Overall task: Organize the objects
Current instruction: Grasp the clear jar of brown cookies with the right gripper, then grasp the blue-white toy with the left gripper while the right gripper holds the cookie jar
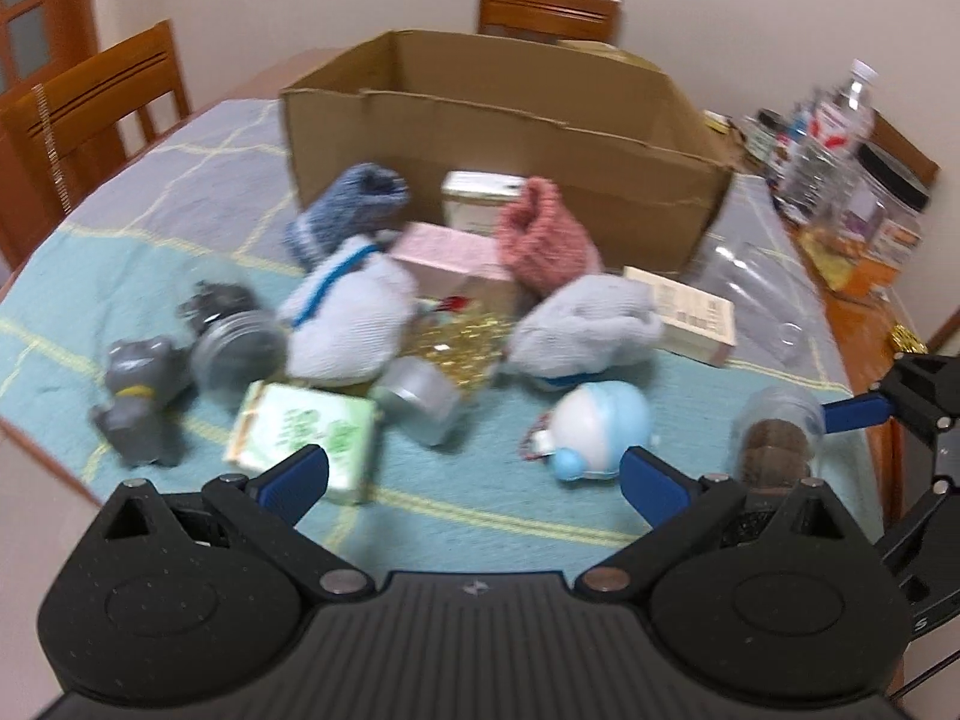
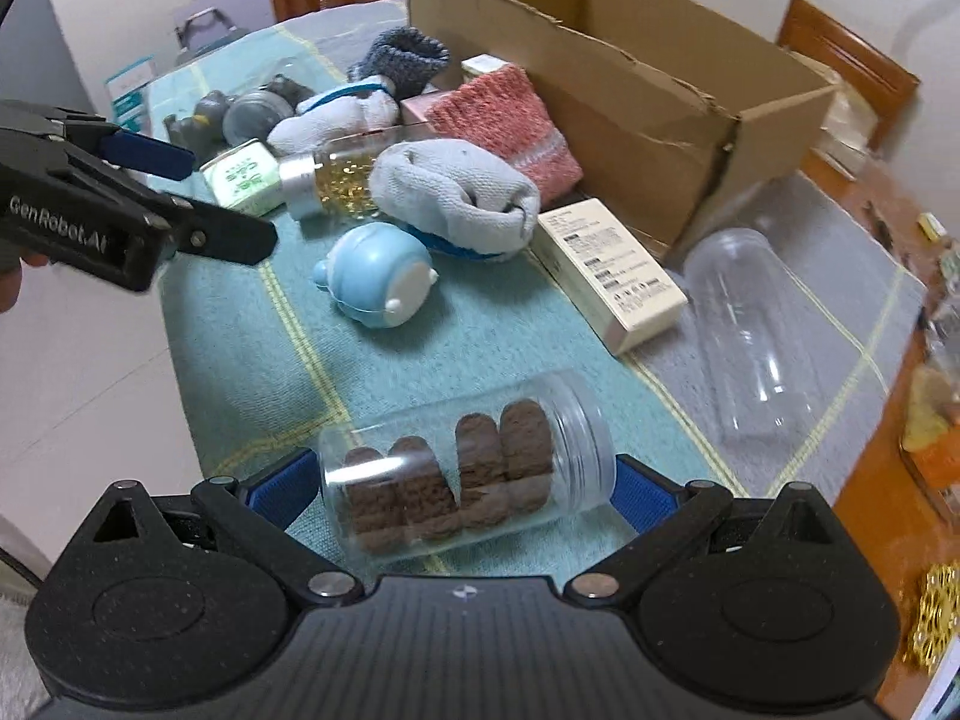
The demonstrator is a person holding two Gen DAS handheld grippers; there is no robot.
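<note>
A clear jar of brown cookies (image 2: 465, 471) lies on its side between the fingers of my right gripper (image 2: 462, 489), which is shut on it; it also shows in the left wrist view (image 1: 777, 435). My left gripper (image 1: 474, 474) is open and empty above the near table edge, in front of a blue and white round toy (image 1: 597, 423). An open cardboard box (image 1: 510, 138) stands at the back. Before it lie rolled socks (image 1: 351, 312), a pink knit sock (image 1: 543, 234), small boxes (image 1: 300, 429), jars (image 1: 240, 342) and a grey figure (image 1: 135, 399).
The table has a teal cloth (image 2: 252, 324). An empty clear plastic container (image 2: 756, 330) lies to the right, next to a cream box (image 2: 606, 273). Bottles and jars (image 1: 840, 138) crowd the far right edge. Wooden chairs (image 1: 90, 102) stand around the table.
</note>
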